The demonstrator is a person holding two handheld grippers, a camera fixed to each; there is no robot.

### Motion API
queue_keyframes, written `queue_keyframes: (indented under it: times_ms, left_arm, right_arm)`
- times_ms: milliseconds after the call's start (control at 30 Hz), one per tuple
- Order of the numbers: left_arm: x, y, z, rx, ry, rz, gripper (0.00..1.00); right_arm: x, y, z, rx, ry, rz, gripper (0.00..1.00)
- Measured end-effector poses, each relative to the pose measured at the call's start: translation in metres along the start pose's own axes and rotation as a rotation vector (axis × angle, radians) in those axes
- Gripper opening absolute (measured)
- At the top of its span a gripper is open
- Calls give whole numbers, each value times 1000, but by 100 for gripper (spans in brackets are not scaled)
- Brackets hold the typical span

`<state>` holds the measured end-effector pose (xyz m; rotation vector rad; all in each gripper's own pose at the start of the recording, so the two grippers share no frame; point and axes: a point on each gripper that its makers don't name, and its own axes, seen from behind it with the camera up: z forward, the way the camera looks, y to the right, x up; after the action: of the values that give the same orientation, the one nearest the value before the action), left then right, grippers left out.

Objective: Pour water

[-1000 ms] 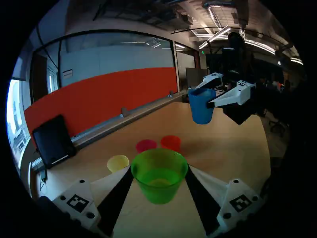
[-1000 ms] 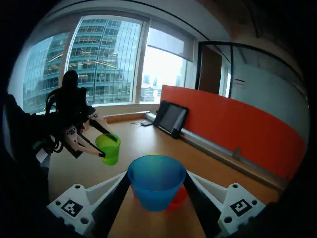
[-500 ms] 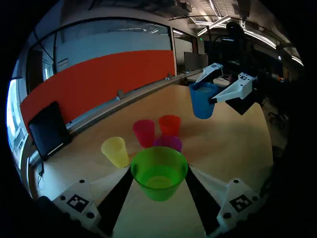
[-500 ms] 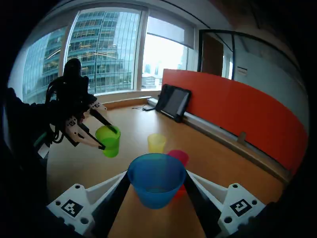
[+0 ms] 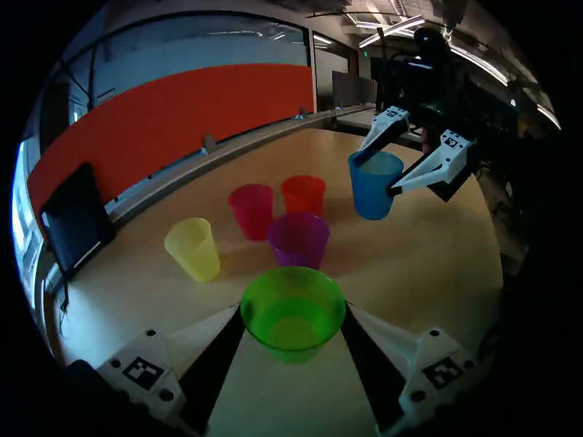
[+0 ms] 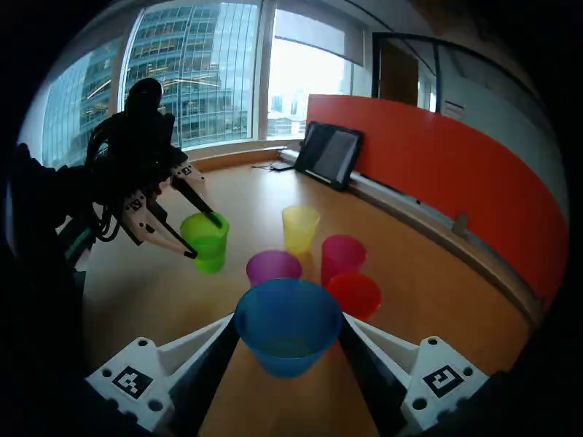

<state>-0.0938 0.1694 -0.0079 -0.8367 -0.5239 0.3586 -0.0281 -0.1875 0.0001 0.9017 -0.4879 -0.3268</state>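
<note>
1. The left gripper (image 5: 293, 315) is closed on a green cup (image 5: 293, 331). One finger presses each side, and the cup is held upright over the near part of the wooden table (image 5: 437, 247).
2. The right gripper (image 6: 288, 336) clamps a blue cup (image 6: 288, 346) in the same way, a finger on either side and the mouth facing up. In the left gripper view that blue cup hangs at the far right, over the table.
3. Four more cups stand on the table between the two held ones, all upright with open mouths.
4. In the left gripper view the yellow cup (image 5: 193, 249) stands alone at the left. The pink cup (image 5: 251, 211) and the red cup (image 5: 304, 195) stand side by side farther back.
5. The purple cup (image 5: 298, 240) sits just in front of the pink and red cups and is the nearest of the four to the green cup.
6. A paler patch shows at the bottom of the green cup. It may be a little water, though the tinted plastic makes that hard to judge from here.
7. A dark tablet (image 5: 73, 222) leans at the far left edge of the table, below a long orange wall panel (image 5: 182, 109).
8. In the right gripper view the green cup and its gripper are on the left, with tall windows (image 6: 189, 73) behind them showing glass towers outside.
</note>
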Motion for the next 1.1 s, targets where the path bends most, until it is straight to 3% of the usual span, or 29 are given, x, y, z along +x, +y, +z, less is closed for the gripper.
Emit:
queue_keyframes:
  times_ms: [467,1100]
  left_arm:
    - [-16,1,15,-16,-38,-9,87]
    - [-25,2,20,-30,-35,-40,87]
  right_arm:
    - [-37,-9,17,26,-77,12,94]
    - [-56,-15,24,24,-117,-2,94]
